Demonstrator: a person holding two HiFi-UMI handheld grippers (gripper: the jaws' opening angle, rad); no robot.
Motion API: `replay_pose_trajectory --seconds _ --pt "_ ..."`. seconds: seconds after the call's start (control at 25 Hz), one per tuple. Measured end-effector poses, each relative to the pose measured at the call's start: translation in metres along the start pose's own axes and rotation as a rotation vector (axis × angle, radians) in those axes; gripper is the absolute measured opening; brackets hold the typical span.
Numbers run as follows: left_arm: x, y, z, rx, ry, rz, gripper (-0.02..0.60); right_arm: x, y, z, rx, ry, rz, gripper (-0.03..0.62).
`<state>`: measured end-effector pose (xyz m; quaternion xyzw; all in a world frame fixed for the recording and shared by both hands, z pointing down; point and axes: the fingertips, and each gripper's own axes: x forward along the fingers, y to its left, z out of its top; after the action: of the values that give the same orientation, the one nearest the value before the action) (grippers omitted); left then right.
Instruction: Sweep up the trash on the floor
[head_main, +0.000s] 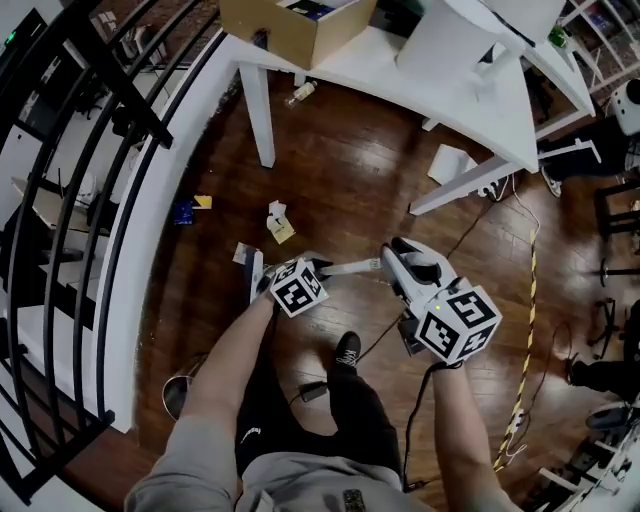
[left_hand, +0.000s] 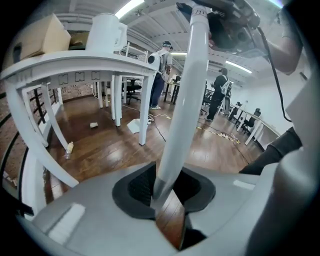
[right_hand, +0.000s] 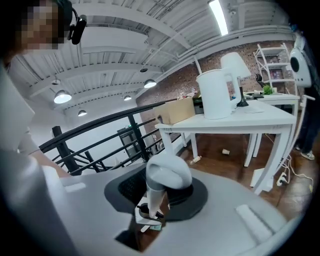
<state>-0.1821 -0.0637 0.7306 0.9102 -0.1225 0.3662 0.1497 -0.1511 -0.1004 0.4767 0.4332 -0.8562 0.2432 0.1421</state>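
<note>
The left claw (left_hand: 167, 192) and the right claw (right_hand: 156, 192) are each clamped on the white broom handle (head_main: 355, 267). Paper scraps (head_main: 279, 223) lie on the wooden floor (head_main: 350, 170) just beyond the handle, near the white bench (head_main: 505, 105).

You have one white handle (left_hand: 187, 90) and a dark brown wood floor (head_main: 350, 170). Your table (head_main: 370, 58) is white, your railing (head_main: 125, 100) black, your box (head_main: 290, 30) tan, your cable (head_main: 530, 300) striped yellow and black.

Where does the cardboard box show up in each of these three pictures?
Head view: cardboard box at the top edge, on the white table.
Left gripper view: top left corner, on that table.
Right gripper view: just above centre, on the table's left end.
Shared landmark: the white table.
</note>
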Motion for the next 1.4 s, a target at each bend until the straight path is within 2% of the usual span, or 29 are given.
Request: replay_pose_trajectory --seconds 0.12,0.24,0.44,0.56,0.76,0.92,1.08,1.16,1.24,1.4 --pt "0.013 -0.023 0.027 0.044 0.012 -0.027 0.078 -0.03 -0.02 0.008 0.021 -0.043 -0.013 0.083" --pt "0.009 -0.032 0.045 0.081 0.019 -0.042 0.071 -0.045 -0.022 0.025 0.027 -0.098 0.003 0.083" --pt "-0.031 -0.004 0.048 0.1 0.023 -0.004 0.066 -0.024 0.005 0.06 0.012 -0.165 0.063 0.083" --pt "-0.069 0.036 0.028 0.111 0.048 0.043 0.066 0.009 0.031 0.073 0.015 -0.183 0.096 0.083" --pt "-0.121 0.123 -0.028 0.139 0.133 0.114 0.074 0.089 0.07 0.073 0.044 -0.178 0.131 0.083" --pt "-0.156 0.182 -0.076 0.172 0.185 0.128 0.078 0.152 0.105 0.067 0.048 -0.157 0.134 0.083" --pt "-0.165 0.23 -0.127 0.195 0.247 0.123 0.083 0.212 0.132 0.044 0.036 -0.1 0.137 0.083" --pt "-0.16 0.248 -0.145 0.206 0.265 0.117 0.084 0.235 0.137 0.034 0.036 -0.082 0.135 0.081" --pt "-0.153 0.259 -0.148 0.207 0.25 0.106 0.086 0.248 0.135 0.034 0.04 -0.084 0.117 0.081" --pt "-0.141 0.25 -0.142 0.2 0.22 0.063 0.084 0.244 0.12 0.032 0.039 -0.044 0.065 0.08"
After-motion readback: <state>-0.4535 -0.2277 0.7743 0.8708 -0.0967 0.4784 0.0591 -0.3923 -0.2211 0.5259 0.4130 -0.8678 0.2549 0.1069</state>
